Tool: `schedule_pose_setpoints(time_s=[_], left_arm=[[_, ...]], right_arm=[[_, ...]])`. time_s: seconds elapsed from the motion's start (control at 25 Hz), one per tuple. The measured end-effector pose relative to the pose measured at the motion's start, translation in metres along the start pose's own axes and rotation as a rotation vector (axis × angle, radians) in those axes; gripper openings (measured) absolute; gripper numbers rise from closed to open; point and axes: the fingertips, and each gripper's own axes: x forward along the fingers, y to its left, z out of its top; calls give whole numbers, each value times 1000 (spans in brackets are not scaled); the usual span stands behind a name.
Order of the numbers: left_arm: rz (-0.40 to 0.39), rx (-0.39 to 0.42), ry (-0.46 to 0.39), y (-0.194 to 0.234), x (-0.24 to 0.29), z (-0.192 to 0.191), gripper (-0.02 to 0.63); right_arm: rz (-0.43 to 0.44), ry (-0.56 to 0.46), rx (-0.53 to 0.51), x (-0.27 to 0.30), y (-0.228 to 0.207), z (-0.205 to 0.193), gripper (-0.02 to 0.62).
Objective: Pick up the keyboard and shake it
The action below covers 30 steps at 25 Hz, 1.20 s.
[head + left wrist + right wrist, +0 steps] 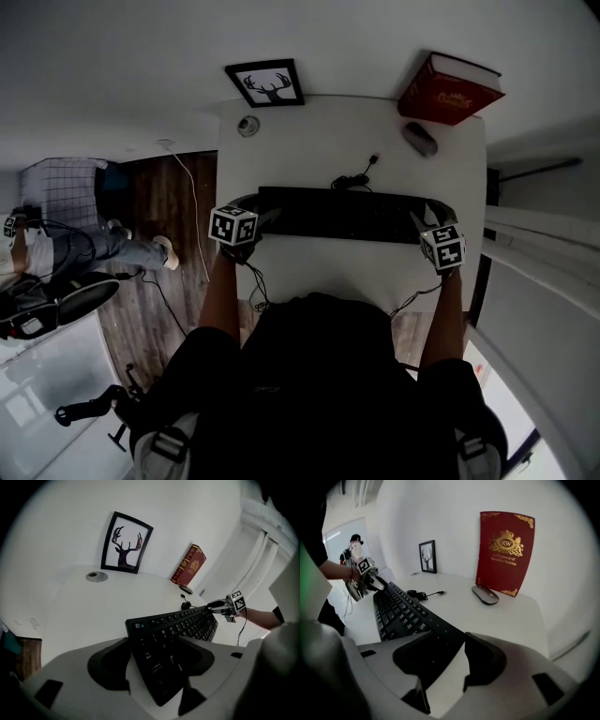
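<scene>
Black keyboard (342, 216) lies flat across the middle of the white bench (309, 131), long side running left to right. Left tongs (262, 217) are at its left end and right tongs (422, 220) at its right end, each with a marker cube on top.

Left gripper view: tongs stand wide, with the keyboard's left end between the two jaws. Bare bench shows beside the keyboard inside the gap, so the pads are not clamped on it.

Right gripper view: tongs are also apart, with the keyboard's right end between the jaws. The near jaw is over the keyboard edge, and a strip of white bench shows between the keyboard and the other jaw. No grip there either.

The keyboard's cable (354, 176) is coiled just behind it.

At the back of the bench:
- A red book (448, 89) stands against the wall at the back right corner.
- A grey mouse (420, 139) sits just in front of the book.
- A framed deer picture (266, 82) leans at the back left.
- A small round thing (247, 125) sits near the picture; cannot tell what it is.
</scene>
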Motion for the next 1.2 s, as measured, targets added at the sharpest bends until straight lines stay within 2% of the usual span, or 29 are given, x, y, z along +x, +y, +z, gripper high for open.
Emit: schedule_pose_setpoints(time_s=[0.04, 0.12, 0.2, 0.24, 0.4, 0.6, 0.72, 0.92, 1.08, 1.2], left_arm=[[35, 12, -11, 4, -3, 1, 285], [119, 64, -27, 13, -11, 6, 279], [154, 128, -31, 11, -17, 13, 259], [157, 163, -28, 6, -18, 15, 248], [204, 316, -21, -22, -22, 15, 185], [211, 425, -65, -71, -23, 14, 81], [200, 445, -119, -99, -28, 13, 11], [148, 495, -168, -140, -36, 7, 3], [142, 472, -208, -152, -51, -8, 3], [157, 472, -250, -158, -64, -16, 3]], right_arm=[[-16, 20, -59, 1, 5, 1, 211], [-45, 77, -207, 1, 16, 2, 151], [-77, 121, -321, 2, 23, 4, 116], [-88, 125, -345, 1, 27, 5, 107], [-82, 40, -338, -3, 58, 29, 92], [-26, -50, -432, -8, 124, 61, 57], [14, -89, -469, -12, 167, 75, 44], [49, -158, -530, -24, 220, 93, 27], [65, -201, -480, -40, 246, 94, 21], [37, -224, -430, -51, 256, 89, 21]])
